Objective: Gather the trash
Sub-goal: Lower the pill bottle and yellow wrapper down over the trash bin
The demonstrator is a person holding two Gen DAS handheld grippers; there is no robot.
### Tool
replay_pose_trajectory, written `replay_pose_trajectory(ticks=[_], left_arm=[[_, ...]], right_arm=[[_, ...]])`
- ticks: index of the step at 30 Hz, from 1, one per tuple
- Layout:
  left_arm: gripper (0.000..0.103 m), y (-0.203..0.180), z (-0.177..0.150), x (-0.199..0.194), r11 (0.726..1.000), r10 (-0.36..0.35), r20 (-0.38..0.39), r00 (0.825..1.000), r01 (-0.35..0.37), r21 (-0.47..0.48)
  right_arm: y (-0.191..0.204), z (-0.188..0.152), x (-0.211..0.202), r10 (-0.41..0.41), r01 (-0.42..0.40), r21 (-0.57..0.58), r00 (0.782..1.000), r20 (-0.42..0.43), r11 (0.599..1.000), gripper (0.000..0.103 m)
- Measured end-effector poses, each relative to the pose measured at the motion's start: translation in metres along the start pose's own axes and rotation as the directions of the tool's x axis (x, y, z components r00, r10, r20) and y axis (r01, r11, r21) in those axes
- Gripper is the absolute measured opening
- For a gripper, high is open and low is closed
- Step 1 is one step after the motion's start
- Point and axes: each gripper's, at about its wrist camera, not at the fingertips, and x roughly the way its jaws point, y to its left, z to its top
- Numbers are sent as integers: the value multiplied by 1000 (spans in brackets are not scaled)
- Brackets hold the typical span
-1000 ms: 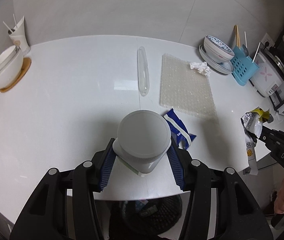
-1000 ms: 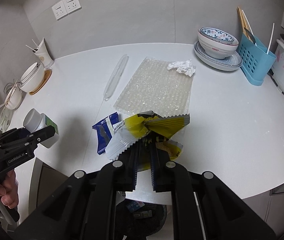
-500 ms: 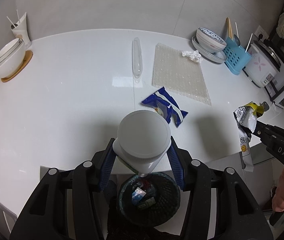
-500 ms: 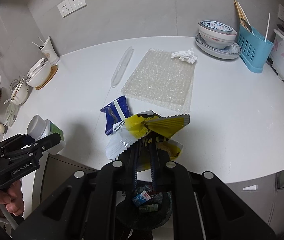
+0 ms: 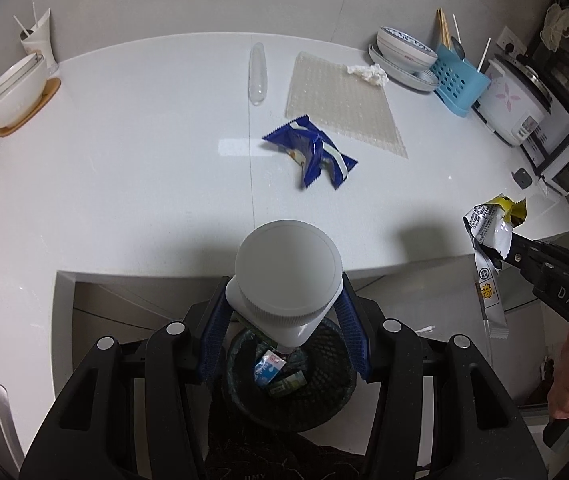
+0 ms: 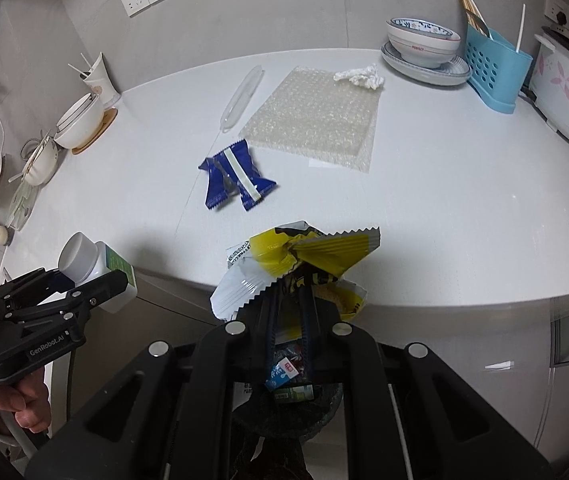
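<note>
My left gripper [image 5: 284, 316] is shut on a white bottle [image 5: 288, 276] with a grey cap and green label, held above a black mesh trash bin [image 5: 324, 396] on the floor, off the counter's front edge. The bottle also shows in the right wrist view [image 6: 96, 266]. My right gripper [image 6: 290, 304] is shut on a yellow and white snack wrapper [image 6: 300, 256], over the same bin [image 6: 288, 412]. A blue wrapper [image 5: 310, 152], a bubble wrap sheet [image 5: 342, 104], a clear plastic tube [image 5: 256, 72] and a crumpled tissue [image 5: 368, 73] lie on the white counter [image 5: 124, 168].
At the back right stand stacked bowls [image 5: 404, 50], a blue utensil holder [image 5: 460, 84] and a rice cooker [image 5: 514, 98]. At the back left are a white bowl on a coaster [image 5: 14, 92] and a paper cup [image 5: 40, 42]. The bin holds several pieces of trash.
Both grippers have pulled back from the counter and risen, so the bin now lies under them. Each keeps its hold on its item.
</note>
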Motion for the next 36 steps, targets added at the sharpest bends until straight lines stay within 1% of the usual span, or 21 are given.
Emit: replay_pose_trajectory(ticks=[9, 13, 15, 20, 26, 27, 31, 36], left_arm=[[50, -1, -29, 7, 1000, -12, -22, 1000, 12, -8], [50, -3, -40, 14, 1000, -7, -40, 999, 7, -4], [50, -2, -46, 17, 1000, -9, -50, 999, 8, -4], [50, 0, -59, 27, 1000, -13, -63, 998, 13, -10], [50, 7, -76, 46, 1000, 10, -55, 998, -10, 4], [50, 8, -79, 50, 1000, 18, -62, 998, -17, 6], [50, 17, -90, 63, 1000, 17, -90, 996, -19, -24], [50, 22, -97, 73, 999, 18, -82, 996, -20, -25]], right_arm=[[-3, -41, 11, -7, 7, -5, 999, -48, 1000, 10], [-3, -56, 16, 1, -2, -7, 998, -66, 1000, 10], [-2, -63, 18, 24, -25, -10, 998, -65, 1000, 10], [1, -79, 27, 37, -39, -25, 996, -79, 999, 10], [1, -95, 48, 34, -37, -30, 993, -115, 999, 10], [1, -98, 52, 33, -37, -27, 992, -124, 999, 10], [-1, -107, 63, 34, -39, -28, 990, -140, 999, 10], [0, -118, 78, 39, -44, -27, 986, -165, 999, 10]])
